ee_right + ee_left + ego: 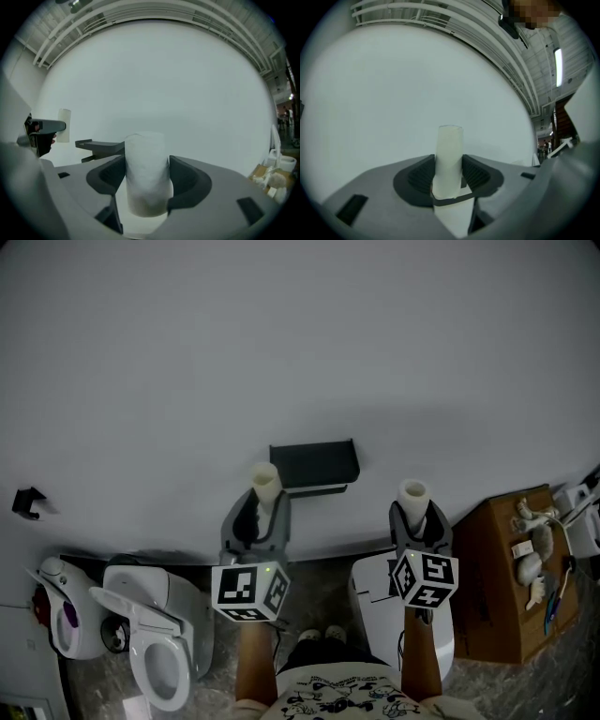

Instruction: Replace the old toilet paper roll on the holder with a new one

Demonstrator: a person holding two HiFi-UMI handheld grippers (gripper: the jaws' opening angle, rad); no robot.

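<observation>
Black and seemingly bare, the holder is waiting on the far wall. The left gripper is clamping the old core, the right gripper the unmounted new roll.

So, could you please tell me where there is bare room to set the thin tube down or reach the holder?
The wall around the black holder is bare, and the gap between the thin tube and the fuller roll leads straight to it. The white unit looks mostly free on top. The wooden cabinet is crowded on top.
</observation>
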